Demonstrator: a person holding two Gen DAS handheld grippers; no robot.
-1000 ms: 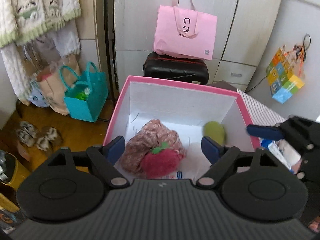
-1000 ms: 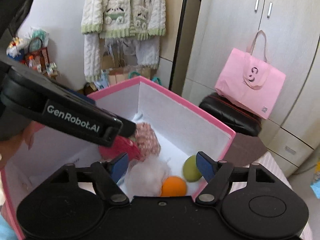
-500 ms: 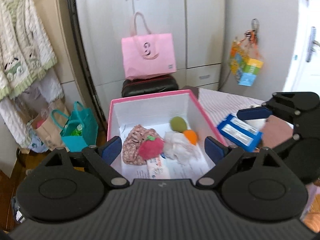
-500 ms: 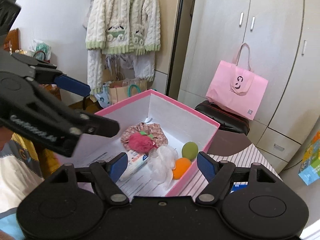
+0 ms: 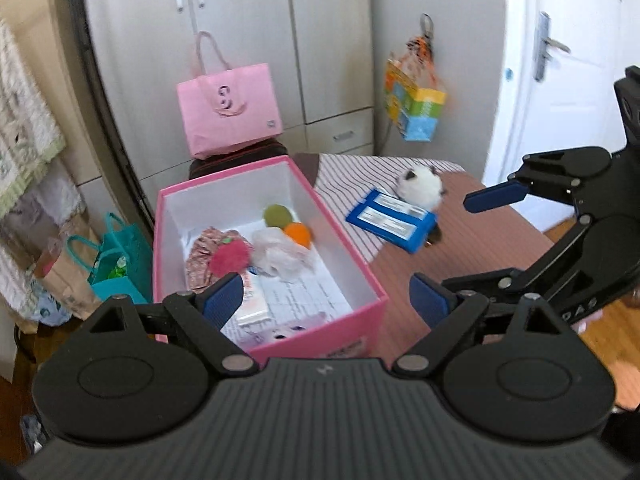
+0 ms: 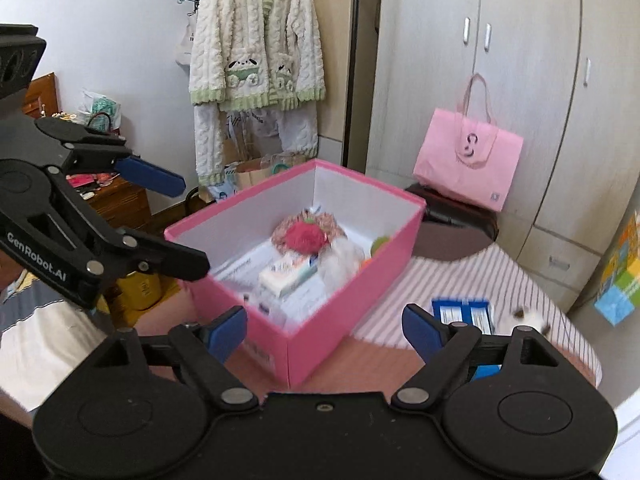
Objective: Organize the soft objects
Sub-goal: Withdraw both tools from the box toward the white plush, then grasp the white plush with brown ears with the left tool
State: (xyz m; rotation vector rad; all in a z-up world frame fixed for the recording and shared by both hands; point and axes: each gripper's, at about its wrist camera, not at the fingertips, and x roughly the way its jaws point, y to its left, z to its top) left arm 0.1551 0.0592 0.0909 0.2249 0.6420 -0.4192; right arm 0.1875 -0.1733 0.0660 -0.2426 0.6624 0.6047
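A pink box with a white inside stands on the table. In it lie a floral cloth, a red pompom, a white fluffy bundle, an orange ball, a green ball and small cartons. A blue pack and a white plush lie on the striped cloth to the right. My left gripper is open above the box's near end, holding nothing. My right gripper is over the box's near corner, its jaws opening with nothing between them.
A pink tote rests on a black case in front of grey cupboards. A teal bag sits on the floor at the left. A colourful bag hangs beside the door. A cream cardigan hangs behind the box. Brown tabletop shows on the right.
Both grippers have drawn back and upward out of the box, which now looks smaller. The table with the blue pack and plush has come into view. The right jaws have widened.
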